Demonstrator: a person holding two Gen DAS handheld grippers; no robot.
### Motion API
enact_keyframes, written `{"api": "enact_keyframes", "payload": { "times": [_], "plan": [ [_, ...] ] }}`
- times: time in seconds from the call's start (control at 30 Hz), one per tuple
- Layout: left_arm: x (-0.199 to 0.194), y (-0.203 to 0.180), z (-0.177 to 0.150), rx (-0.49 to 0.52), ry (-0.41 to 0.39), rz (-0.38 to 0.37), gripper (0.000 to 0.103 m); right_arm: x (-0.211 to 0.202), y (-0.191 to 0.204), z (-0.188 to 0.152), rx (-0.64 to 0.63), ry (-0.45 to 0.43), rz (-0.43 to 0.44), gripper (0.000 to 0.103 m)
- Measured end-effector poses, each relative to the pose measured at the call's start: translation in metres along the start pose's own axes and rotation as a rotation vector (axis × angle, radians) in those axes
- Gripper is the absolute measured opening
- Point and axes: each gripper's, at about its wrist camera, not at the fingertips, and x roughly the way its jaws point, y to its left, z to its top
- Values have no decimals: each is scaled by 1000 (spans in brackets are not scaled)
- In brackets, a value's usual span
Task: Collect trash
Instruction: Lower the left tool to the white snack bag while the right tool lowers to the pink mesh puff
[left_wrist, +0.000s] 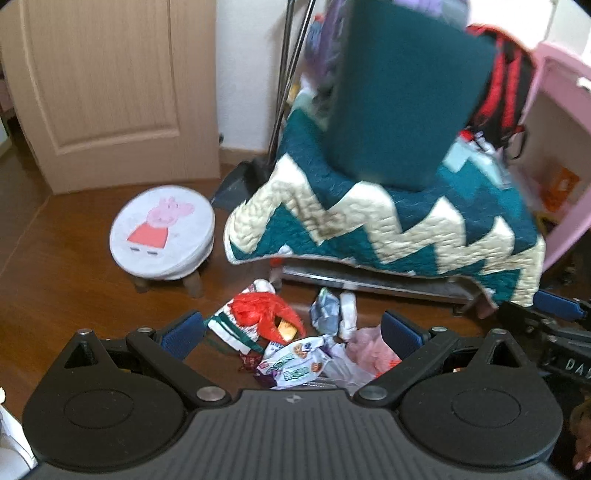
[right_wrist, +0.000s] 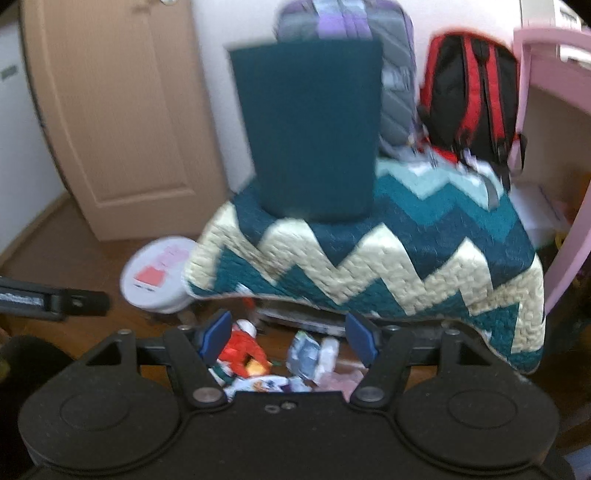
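Jaws: both spread wide, empty; left gripper (left_wrist: 291, 328), right gripper (right_wrist: 290, 341).
Trash: heap of crumpled wrappers and a red plastic bag (left_wrist: 269, 317) on brown wooden floor (left_wrist: 74, 295), just before the zigzag teal-and-cream quilt (left_wrist: 388, 229).
Room: round white cartoon-pig stool (left_wrist: 162, 232) beside quilt; beige panelled door (left_wrist: 107, 85) behind; pink shelf (right_wrist: 554, 147) at right.

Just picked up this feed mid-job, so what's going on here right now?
A person holds two grippers over a pile of trash on the wood floor, in front of a seat draped with a zigzag quilt. The left gripper and right gripper are both open and hold nothing. The red plastic bag, snack wrapper and crumpled paper all lie uncollected. A round stool stands to the left.
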Motion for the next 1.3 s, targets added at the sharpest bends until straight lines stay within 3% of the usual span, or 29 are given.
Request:
{"api": "enact_keyframes", "payload": {
  "times": [0.2,0.37,0.5,0.7,0.97,1.1,1.3],
  "plan": [
    [100,5,6,39,169,-5,103,94,-40,-1,100,171,-21,68],
    [178,-5,-2,165,306,-29,103,172,-67,-8,202,301,-60,68],
    [228,-12,-3,279,377,-57,103,230,-79,-23,263,405,-76,67],
    [305,-8,-14,331,523,-75,103,302,-89,-56,336,541,-106,67],
    [374,-10,-62,471,673,-93,103,367,-96,-96,406,659,-122,67],
    [400,-8,-84,491,742,-84,103,381,-99,-108,433,694,-118,67],
    [417,-13,-101,527,758,-93,102,401,-99,-122,437,728,-122,67]
  ]
}}
